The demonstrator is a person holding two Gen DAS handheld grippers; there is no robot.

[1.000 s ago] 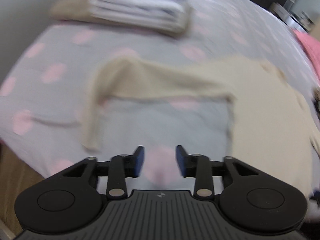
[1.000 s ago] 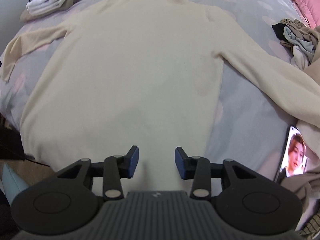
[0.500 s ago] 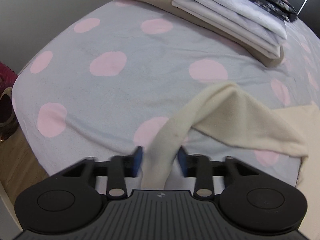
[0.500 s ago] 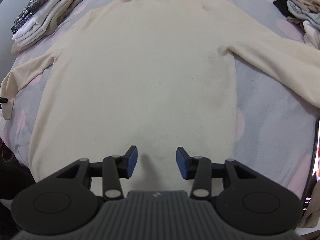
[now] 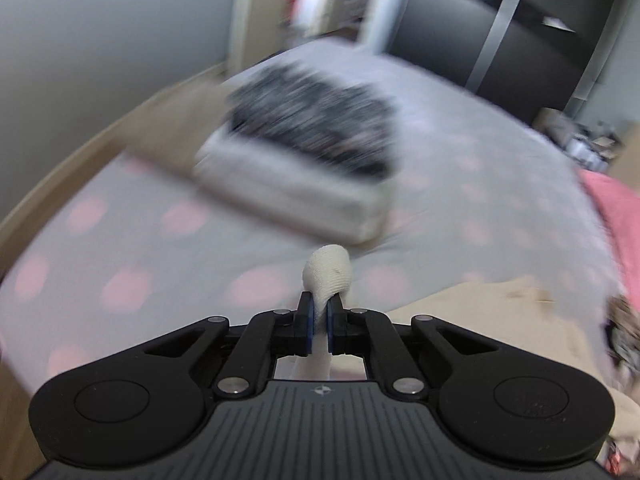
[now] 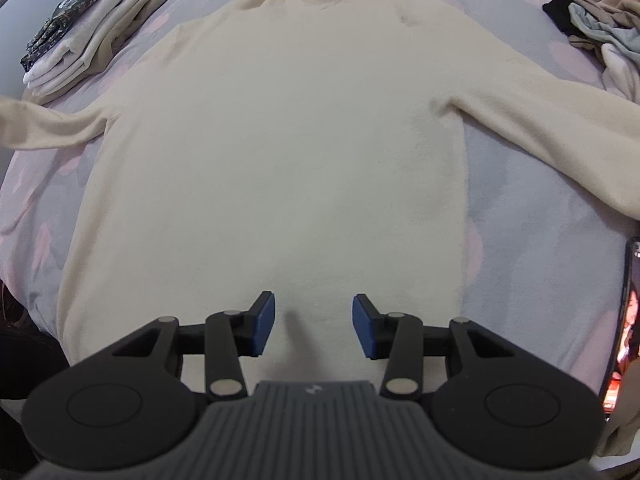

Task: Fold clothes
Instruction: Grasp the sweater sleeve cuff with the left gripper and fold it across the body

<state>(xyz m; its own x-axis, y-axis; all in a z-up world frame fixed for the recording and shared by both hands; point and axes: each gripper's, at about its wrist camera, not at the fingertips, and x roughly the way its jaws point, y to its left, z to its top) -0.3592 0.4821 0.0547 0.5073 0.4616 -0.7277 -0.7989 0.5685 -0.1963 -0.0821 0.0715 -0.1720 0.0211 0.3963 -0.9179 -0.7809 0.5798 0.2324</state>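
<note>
A cream long-sleeved sweater [image 6: 288, 152] lies flat, face up, on a grey bedspread with pink dots [image 6: 36, 216], collar at the far end. Its left sleeve [image 6: 48, 128] runs off the left edge, lifted above the bed. My left gripper [image 5: 319, 320] is shut on the end of that sleeve [image 5: 328, 276], which bulges out beyond the fingertips. The sweater's body [image 5: 480, 312] shows blurred at the lower right of the left wrist view. My right gripper [image 6: 314, 330] hangs open just above the sweater's hem, nothing between its fingers. The right sleeve [image 6: 560, 132] lies spread out to the right.
A stack of folded clothes [image 6: 92, 28] with a dark patterned piece on top sits at the far left; it shows blurred as the stack [image 5: 304, 160] ahead of the left gripper. A heap of unfolded garments [image 6: 600, 28] lies far right. A phone [image 6: 628, 320] rests at the bed's right edge.
My left gripper went from open around the sleeve end to shut on it, and lifted it; the view swung up fast. The right gripper moved slightly nearer the hem, still open.
</note>
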